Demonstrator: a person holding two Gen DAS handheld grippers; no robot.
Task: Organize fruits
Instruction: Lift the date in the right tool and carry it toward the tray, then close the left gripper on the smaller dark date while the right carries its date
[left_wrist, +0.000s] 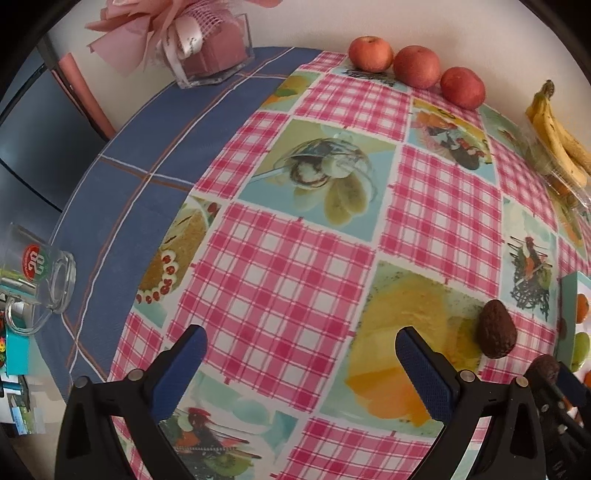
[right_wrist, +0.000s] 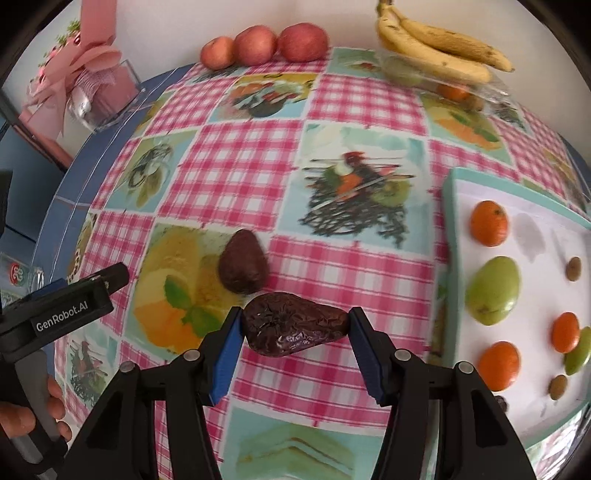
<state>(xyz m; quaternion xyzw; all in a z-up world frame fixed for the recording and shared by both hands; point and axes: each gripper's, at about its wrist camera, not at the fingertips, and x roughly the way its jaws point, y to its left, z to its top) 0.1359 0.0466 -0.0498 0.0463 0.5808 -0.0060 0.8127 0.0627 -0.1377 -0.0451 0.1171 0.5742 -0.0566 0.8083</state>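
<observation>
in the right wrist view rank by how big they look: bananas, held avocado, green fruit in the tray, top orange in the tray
1. bananas
2. held avocado, though it is nearest the camera
3. green fruit
4. top orange

Both tongs have glossy black plastic arms with round silver pivot screws and blue, finely textured pads. The left tongs (right_wrist: 110, 275) carry white "GenRobot.AI" lettering on a black body above a grey handle. The right tongs (right_wrist: 295, 325) match.

"GenRobot.AI" on the left claw's (right_wrist: 110, 275) black body, "88" (upside down) on the glass mug (left_wrist: 37, 273)
</observation>
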